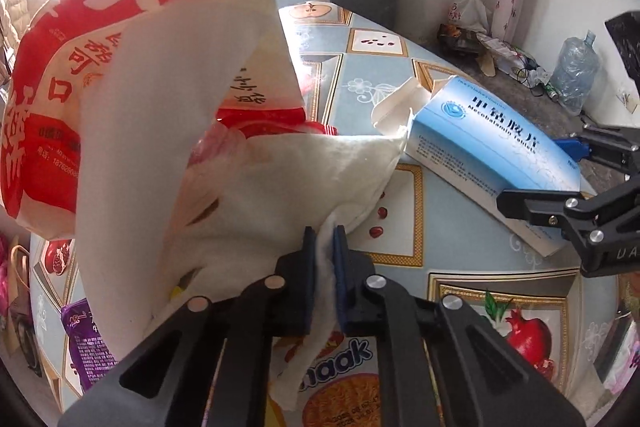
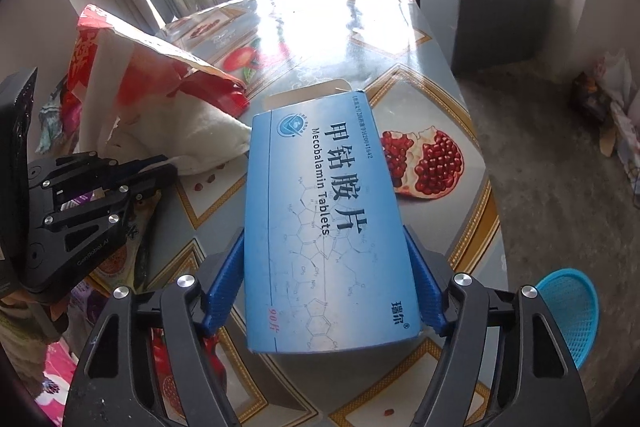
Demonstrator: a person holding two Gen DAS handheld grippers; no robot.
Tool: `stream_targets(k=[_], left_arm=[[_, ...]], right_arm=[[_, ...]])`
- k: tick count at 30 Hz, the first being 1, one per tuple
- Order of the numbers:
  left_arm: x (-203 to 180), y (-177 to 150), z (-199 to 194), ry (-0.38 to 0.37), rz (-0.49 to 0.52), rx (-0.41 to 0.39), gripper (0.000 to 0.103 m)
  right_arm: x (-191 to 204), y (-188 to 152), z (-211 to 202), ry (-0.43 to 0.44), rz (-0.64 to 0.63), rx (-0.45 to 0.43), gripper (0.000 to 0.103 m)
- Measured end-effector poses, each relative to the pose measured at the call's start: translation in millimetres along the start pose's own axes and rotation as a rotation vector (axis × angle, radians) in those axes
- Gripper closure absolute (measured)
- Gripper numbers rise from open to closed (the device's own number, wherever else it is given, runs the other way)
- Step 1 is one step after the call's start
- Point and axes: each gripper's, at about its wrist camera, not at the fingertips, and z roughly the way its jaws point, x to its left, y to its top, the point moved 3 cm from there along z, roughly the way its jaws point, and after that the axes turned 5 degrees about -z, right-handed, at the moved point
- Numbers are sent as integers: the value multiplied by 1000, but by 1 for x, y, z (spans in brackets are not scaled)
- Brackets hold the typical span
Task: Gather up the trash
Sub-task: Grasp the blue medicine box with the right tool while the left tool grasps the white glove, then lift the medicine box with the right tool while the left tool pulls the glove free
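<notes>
Your left hand-held gripper (image 1: pixel 325 233) is clenched on the edge of a white paper towel (image 1: pixel 280 187), the sheet pinched tight between its two pads. The towel lies crumpled on the desk (image 1: pixel 400 255) and runs up into the mouth of a red and white paper bag (image 1: pixel 120 67), which leans over it on the left side of that view. Your right hand-held gripper (image 2: pixel 324 259) straddles the near end of a blue medicine box (image 2: pixel 324 219) printed "Mecobalamin Tablets". Its blue pads (image 2: pixel 226 275) sit against the box's two long sides, though you cannot tell for sure that they press on it. The box lies flat on the desk's patterned cloth, its far flap open, just beside the towel and next to a printed pomegranate. A blue mesh basket (image 2: pixel 572 311) sits off the desk's right edge, down by the floor.
</notes>
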Motion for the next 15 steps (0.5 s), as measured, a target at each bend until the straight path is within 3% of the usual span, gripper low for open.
stream_targets(k=[9,15], left_arm=[[-7,2,-41,-41,-45,-67,97],[-19,-10,-81,-122,-85,-108,97]], right_arm=[[-11,-12,-29,7,60,-36,34],[-11,-28,-61,9,82,-71,34]])
